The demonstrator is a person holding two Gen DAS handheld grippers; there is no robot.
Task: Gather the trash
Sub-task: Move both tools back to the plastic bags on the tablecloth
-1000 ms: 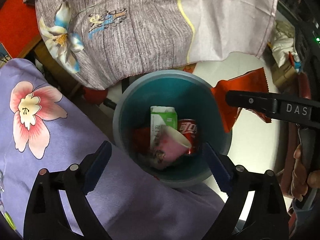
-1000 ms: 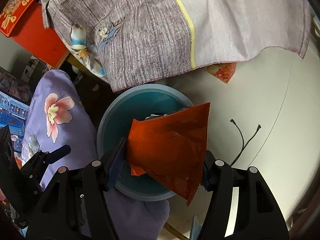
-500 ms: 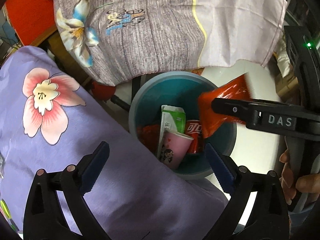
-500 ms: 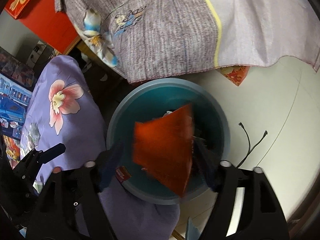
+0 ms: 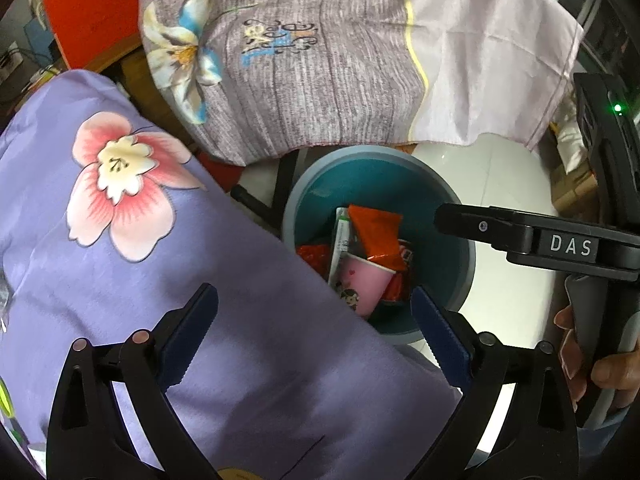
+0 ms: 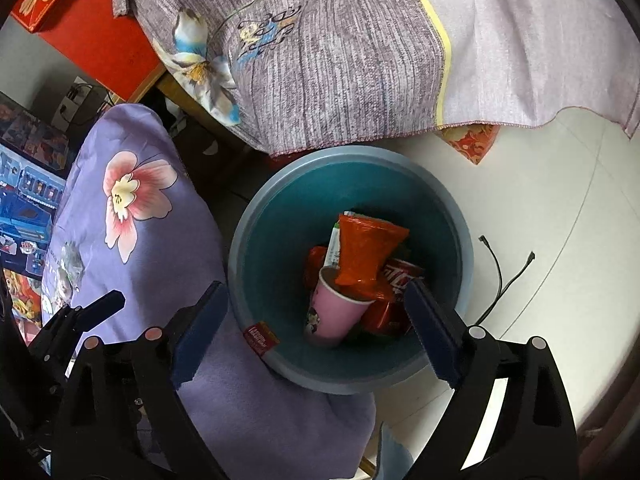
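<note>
Reading "DAS", right tongs (image 5: pixel 570 246) open empty over bin (image 6: pixel 256 216).

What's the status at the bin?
Right gripper opening, nothing between pads. Left gripper open, empty. Orange foil snack bag inside round teal bin. Nothing blocking.

Black hand-held gripper (image 6: pixel 312 324) with 2 blue serrated pads (image 6: pixel 430 334), silver screws, white "DAS" marking (image 5: pixel 570 245).

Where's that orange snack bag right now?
In the right wrist view, the snack bag lies inside the teal bin, on top of the pink cup and red can.
</note>
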